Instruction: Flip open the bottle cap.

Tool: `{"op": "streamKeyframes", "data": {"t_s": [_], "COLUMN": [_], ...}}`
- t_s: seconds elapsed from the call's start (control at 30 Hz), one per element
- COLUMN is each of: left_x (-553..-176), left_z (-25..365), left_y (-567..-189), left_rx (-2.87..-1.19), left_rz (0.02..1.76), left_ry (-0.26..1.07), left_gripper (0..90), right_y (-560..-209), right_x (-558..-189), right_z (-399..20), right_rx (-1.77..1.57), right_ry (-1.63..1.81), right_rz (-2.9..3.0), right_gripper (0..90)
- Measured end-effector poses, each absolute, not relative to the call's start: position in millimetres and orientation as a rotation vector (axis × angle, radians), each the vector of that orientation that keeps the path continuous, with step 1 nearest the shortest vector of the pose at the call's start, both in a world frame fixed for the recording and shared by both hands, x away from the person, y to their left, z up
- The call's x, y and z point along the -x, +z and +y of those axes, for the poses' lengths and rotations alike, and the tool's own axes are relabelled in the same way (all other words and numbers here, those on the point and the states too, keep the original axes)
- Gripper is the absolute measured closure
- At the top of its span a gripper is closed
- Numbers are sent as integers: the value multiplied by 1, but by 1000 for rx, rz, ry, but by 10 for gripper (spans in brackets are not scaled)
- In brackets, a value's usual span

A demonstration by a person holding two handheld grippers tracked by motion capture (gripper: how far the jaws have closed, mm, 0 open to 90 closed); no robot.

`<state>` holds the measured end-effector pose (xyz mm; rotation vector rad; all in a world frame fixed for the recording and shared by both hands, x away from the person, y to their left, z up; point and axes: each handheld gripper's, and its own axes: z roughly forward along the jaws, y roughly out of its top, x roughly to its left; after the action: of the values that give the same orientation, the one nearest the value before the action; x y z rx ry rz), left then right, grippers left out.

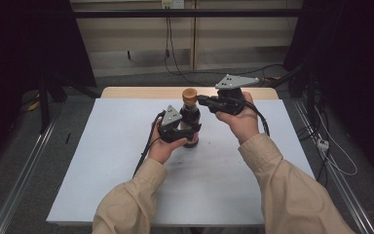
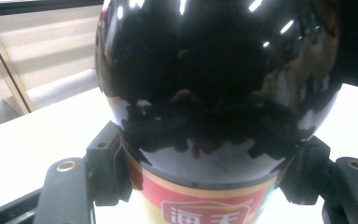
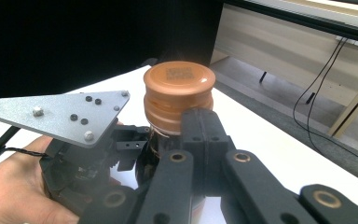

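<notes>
A dark glossy sauce bottle (image 1: 191, 116) with a brown cap (image 1: 189, 94) stands upright on the white table cover (image 1: 117, 185), toward the back centre. My left gripper (image 1: 190, 128) is shut on the bottle's body; in the left gripper view the black bottle (image 2: 214, 70) sits between both jaws above its red label (image 2: 205, 207). My right gripper (image 1: 201, 100) reaches in from the right at cap height, its jaws pressed together right beside the neck. In the right gripper view the cap (image 3: 179, 81) rises just behind the closed right gripper (image 3: 200, 128), with the left gripper's grey plate (image 3: 60, 114) at the left.
A wooden table edge (image 1: 141, 91) runs behind the white cover. Cables (image 1: 175, 58) trail over the grey floor at the back, and more cables (image 1: 331, 151) lie on the right. Metal rails (image 1: 24, 180) flank the table. Dark curtains hang on both sides.
</notes>
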<state>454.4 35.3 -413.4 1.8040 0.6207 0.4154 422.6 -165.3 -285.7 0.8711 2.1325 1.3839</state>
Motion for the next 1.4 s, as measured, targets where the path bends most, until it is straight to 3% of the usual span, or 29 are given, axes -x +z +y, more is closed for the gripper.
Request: {"op": "streamKeyframes", "data": {"t_s": [1.4], "left_x": [-454], "left_z": [35], "left_y": [-414], "left_rx": [-1812], "left_rz": [624], "left_ry": [430], "left_gripper": [304], "right_y": [-281], "right_x": [-425], "right_z": [-164], "right_rx": [-865], "right_ry": [1417], "right_rz": [2126], "right_gripper": [900]}}
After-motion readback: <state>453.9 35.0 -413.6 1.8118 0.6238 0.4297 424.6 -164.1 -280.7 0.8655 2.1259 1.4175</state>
